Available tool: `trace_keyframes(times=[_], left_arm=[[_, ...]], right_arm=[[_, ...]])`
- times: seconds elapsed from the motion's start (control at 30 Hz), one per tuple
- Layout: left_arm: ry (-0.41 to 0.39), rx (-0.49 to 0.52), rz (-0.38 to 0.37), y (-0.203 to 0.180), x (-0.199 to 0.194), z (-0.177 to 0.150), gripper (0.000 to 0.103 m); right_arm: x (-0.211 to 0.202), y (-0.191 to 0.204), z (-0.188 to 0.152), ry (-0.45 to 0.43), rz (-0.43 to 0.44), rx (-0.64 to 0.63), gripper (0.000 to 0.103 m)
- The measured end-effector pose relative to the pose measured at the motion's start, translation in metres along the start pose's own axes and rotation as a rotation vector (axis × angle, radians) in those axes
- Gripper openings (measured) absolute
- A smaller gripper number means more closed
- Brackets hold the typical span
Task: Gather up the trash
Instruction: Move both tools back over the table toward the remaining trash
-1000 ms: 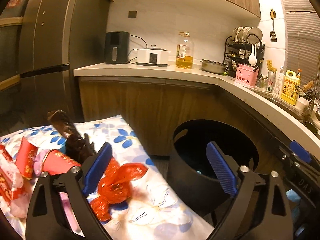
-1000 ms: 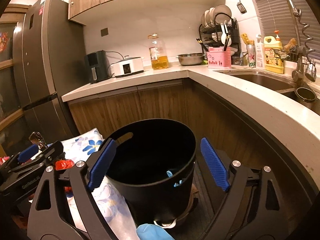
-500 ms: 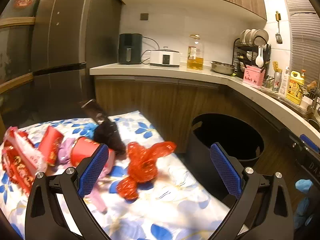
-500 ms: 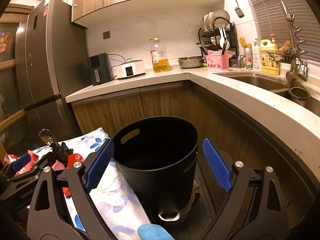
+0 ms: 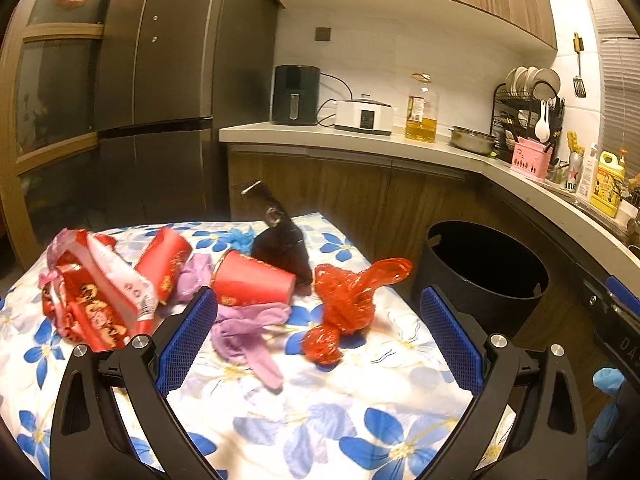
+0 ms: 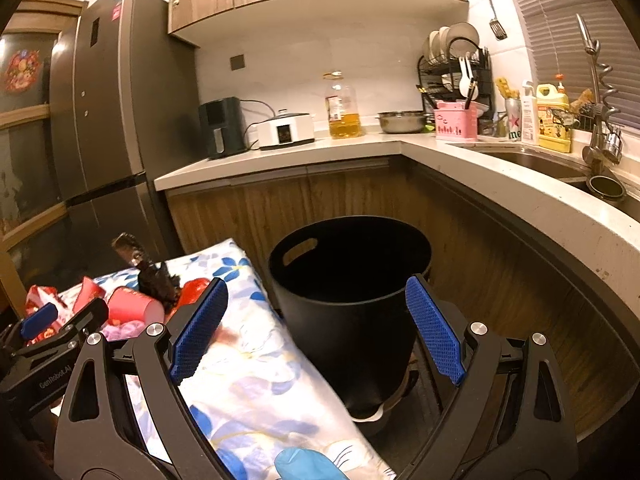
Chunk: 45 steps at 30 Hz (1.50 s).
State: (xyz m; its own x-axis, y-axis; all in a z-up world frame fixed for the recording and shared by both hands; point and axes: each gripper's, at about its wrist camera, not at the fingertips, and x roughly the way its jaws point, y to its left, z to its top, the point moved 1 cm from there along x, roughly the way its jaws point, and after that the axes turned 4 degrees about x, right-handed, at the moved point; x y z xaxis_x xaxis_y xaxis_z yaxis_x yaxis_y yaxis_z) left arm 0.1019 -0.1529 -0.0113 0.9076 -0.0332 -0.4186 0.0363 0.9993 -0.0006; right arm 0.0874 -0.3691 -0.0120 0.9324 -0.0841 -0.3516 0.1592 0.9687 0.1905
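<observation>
Pulled back from the round black plastic bin (image 5: 486, 276) over the flower-print tabletop (image 5: 360, 420); left hand-held gripper (image 5: 318, 344) wide, empty, facing crumpled red cellophane wrapper (image 5: 348, 304) (next pick, likely); right hand-held gripper (image 6: 316, 332) wide too.

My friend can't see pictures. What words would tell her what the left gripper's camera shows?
The open left gripper hovers over a blue-flowered cloth scattered with trash: a crumpled red wrapper, a tipped red paper cup, a purple glove and red packets. An open black bin stands to the right, below a kitchen counter.
</observation>
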Motion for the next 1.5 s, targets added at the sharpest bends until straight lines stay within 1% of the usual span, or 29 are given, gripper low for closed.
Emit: trace_keyframes(times=[0.23,0.43,0.63,0.97,1.07,1.23,1.33,1.4,1.5], left_arm=[[-0.002,-0.018,0.02,0.018,-0.009,-0.006,0.097],[0.008,-0.039,0.052,0.034,-0.012,-0.013,0.097],[0.017,-0.049,0.108,0.053,-0.015,-0.026,0.097],[0.021,-0.118,0.185,0.1,-0.019,-0.045,0.097],[0.017,-0.128,0.201,0.107,-0.019,-0.047,0.097],[0.028,-0.145,0.211,0.121,-0.009,-0.048,0.097],[0.047,-0.152,0.199,0.124,0.002,-0.049,0.097],[0.066,-0.166,0.191,0.129,0.012,-0.047,0.094],[0.078,-0.202,0.185,0.137,0.022,-0.043,0.093]], right_arm=[[-0.007,0.019,-0.008,0.008,0.023,-0.021,0.089],[-0.005,0.034,-0.02,0.036,0.054,-0.038,0.089],[-0.003,0.047,-0.028,0.048,0.08,-0.057,0.089],[0.006,0.068,-0.046,0.085,0.125,-0.079,0.089],[0.011,0.077,-0.051,0.095,0.137,-0.093,0.089],[0.018,0.093,-0.061,0.106,0.161,-0.109,0.089],[0.023,0.102,-0.064,0.119,0.176,-0.122,0.089],[0.026,0.106,-0.066,0.125,0.183,-0.129,0.089],[0.03,0.112,-0.068,0.127,0.189,-0.138,0.089]])
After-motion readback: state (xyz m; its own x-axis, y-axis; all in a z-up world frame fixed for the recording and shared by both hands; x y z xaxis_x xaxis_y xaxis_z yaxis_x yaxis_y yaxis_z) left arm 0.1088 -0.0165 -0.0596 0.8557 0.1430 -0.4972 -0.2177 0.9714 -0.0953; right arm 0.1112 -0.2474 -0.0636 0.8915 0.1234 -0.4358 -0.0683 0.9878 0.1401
